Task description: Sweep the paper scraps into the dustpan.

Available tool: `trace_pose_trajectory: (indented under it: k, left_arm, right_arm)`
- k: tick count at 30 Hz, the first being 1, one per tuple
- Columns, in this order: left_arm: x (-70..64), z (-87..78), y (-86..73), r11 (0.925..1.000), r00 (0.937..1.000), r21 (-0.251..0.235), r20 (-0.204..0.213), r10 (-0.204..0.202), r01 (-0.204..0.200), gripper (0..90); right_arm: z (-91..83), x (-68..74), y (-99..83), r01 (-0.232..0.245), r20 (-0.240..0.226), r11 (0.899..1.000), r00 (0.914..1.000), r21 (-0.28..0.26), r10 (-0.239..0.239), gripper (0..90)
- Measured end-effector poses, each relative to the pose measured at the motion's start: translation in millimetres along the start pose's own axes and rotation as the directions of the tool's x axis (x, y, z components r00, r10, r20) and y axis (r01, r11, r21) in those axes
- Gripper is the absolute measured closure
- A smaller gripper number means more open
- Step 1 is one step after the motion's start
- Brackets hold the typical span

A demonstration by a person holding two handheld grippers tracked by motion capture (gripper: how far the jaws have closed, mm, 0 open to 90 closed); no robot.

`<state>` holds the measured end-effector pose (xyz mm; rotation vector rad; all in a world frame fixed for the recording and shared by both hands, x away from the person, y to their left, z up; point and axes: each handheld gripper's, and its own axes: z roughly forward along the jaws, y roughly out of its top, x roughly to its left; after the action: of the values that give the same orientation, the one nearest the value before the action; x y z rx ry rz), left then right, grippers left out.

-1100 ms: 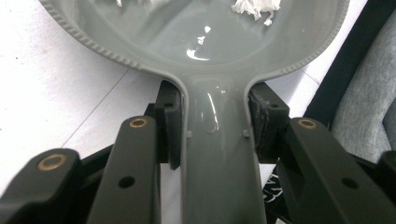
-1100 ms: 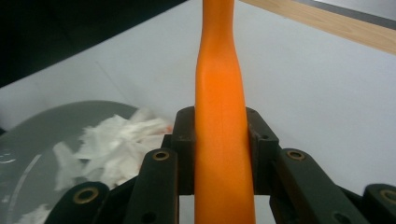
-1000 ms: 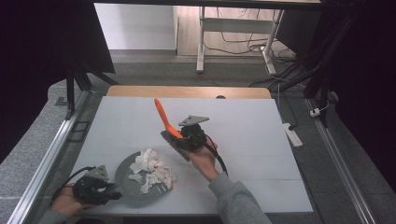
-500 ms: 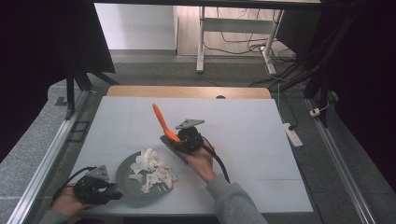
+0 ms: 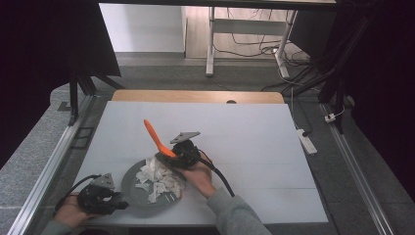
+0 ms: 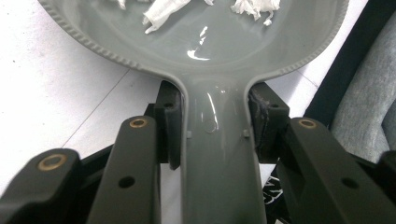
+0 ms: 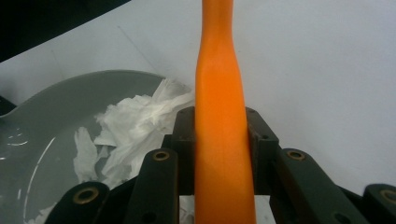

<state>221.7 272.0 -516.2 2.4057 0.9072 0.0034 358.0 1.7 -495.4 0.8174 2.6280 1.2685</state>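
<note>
A grey pan [image 5: 128,185] lies near the table's front left, with torn white paper scraps [image 5: 157,178] piled in it. My left gripper [image 5: 116,201] is shut on the pan's handle [image 6: 219,163], jaws pressed to both sides, and the pan's bowl [image 6: 196,42] lies ahead of it. My right gripper [image 5: 172,155] is shut on an orange handle [image 5: 157,137] that sticks up and back to the left, over the pan's far right rim. In the right gripper view the orange handle [image 7: 220,126] runs between the jaws, with paper scraps [image 7: 135,126] and pan [image 7: 60,107] to its left.
The white table [image 5: 254,142] stretches bare to the back and right. A wooden strip [image 5: 195,96] borders its far edge. A metal rail [image 5: 54,161] runs along the left side, and a power strip [image 5: 304,140] lies off the right edge.
My right gripper has carried the orange handle toward the front left, from mid-table to the pan's rim over the paper. The left gripper stays put on the pan handle.
</note>
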Motion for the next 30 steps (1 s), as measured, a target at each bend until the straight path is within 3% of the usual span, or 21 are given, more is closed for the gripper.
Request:
trace_pose_trajectory:
  k: [5,7,9,11,18,30]
  left_arm:
    - [0.1,0.5,0.5,1.0000,1.0000,0.001,0.004,0.002,-0.002,61.3]
    - [0.1,0.6,0.4,1.0000,1.0000,0.001,0.004,0.002,-0.002,61.3]
    - [0.0,0.7,0.5,1.0000,1.0000,0.001,0.005,0.001,-0.001,61.3]
    - [0.0,0.5,0.5,1.0000,1.0000,0.001,0.005,0.002,-0.002,61.3]
    - [0.0,0.5,0.4,1.0000,1.0000,0.001,0.005,0.003,-0.003,61.4]
    - [-0.8,0.7,0.6,1.0000,1.0000,-0.001,0.007,-0.002,0.002,61.4]
  right_arm:
    - [3.8,13.1,0.6,0.033,-0.040,0.999,0.9987,0.007,-0.032,69.8]
    - [3.1,16.6,0.9,0.045,-0.078,0.999,0.9959,0.009,-0.044,69.8]
    - [-0.2,17.5,1.8,0.038,-0.118,0.999,0.9923,-0.008,-0.039,69.7]
    - [-5.5,17.0,3.7,0.038,-0.120,0.999,0.9919,-0.030,-0.042,69.7]
    - [-30.6,1.6,8.6,0.020,-0.046,0.996,0.9986,-0.090,-0.024,69.7]
    - [-50.3,-26.9,-6.2,-0.006,0.082,0.999,0.9966,-0.051,0.010,69.7]
